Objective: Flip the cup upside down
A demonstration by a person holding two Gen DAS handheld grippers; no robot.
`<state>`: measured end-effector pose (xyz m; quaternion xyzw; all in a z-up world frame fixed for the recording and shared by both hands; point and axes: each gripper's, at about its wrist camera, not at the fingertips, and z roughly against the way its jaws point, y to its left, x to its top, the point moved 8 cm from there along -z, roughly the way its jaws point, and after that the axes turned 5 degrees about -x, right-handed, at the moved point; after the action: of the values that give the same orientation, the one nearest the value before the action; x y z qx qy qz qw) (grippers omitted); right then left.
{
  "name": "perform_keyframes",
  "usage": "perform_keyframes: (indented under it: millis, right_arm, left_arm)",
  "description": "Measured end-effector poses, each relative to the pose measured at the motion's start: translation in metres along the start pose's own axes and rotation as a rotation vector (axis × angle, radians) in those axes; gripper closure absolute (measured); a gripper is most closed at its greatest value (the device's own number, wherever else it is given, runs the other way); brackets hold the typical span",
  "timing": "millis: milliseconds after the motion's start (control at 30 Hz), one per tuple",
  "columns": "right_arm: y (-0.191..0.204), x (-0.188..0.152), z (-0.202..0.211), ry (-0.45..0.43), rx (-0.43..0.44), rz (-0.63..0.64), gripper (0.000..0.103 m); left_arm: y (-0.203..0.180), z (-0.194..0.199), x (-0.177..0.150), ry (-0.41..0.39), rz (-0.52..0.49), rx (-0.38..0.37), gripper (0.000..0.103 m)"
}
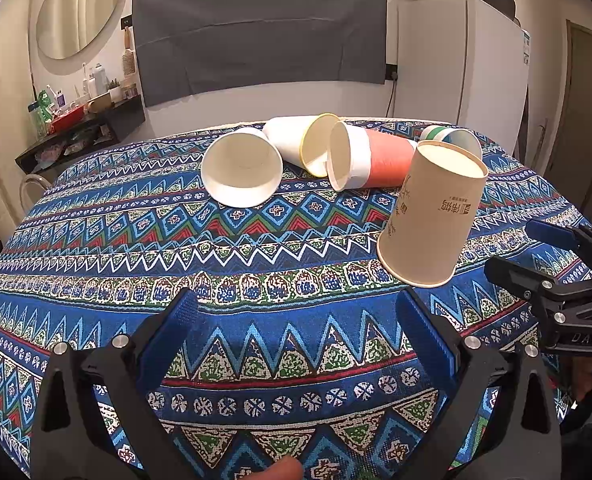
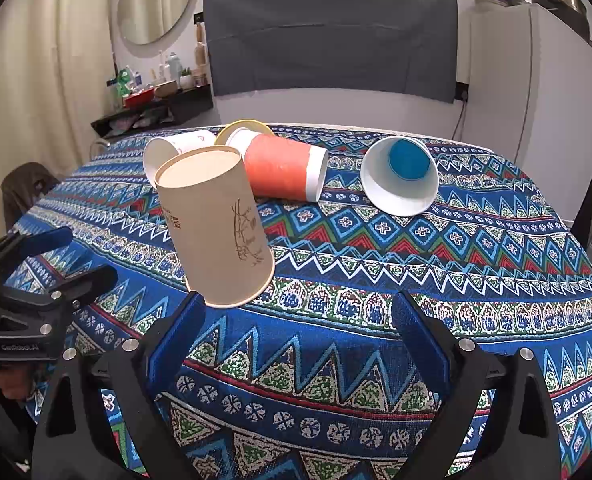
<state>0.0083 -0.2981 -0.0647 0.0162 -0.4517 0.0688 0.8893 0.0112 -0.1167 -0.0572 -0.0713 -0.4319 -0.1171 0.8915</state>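
A tan paper cup [image 1: 432, 212] stands upside down, rim on the patterned tablecloth [image 1: 256, 320]; it also shows in the right wrist view [image 2: 216, 232]. Several cups lie on their sides behind it: a white one [image 1: 242, 168], a yellow-rimmed white one [image 1: 300, 140], an orange one [image 1: 372, 158] and one with a blue inside [image 2: 400, 176]. My left gripper [image 1: 296, 320] is open and empty, short of the tan cup and to its left. My right gripper [image 2: 300, 320] is open and empty, its left finger [image 2: 180, 328] just below the tan cup's rim.
A white fridge [image 1: 456, 64] stands behind the table at the right. A dark shelf with bottles [image 1: 80, 120] is at the back left. A grey cloth [image 1: 256, 36] hangs on the wall. The table's edge curves away at both sides.
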Motion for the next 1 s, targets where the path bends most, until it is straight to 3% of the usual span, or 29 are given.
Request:
perform_keyframes:
  millis: [1000]
  right_arm:
    - [-0.0020, -0.0005, 0.0006, 0.003, 0.004, -0.006, 0.013]
  left_arm:
    - [-0.0038, 0.0065, 0.0030, -0.033, -0.032, -0.005, 0.006]
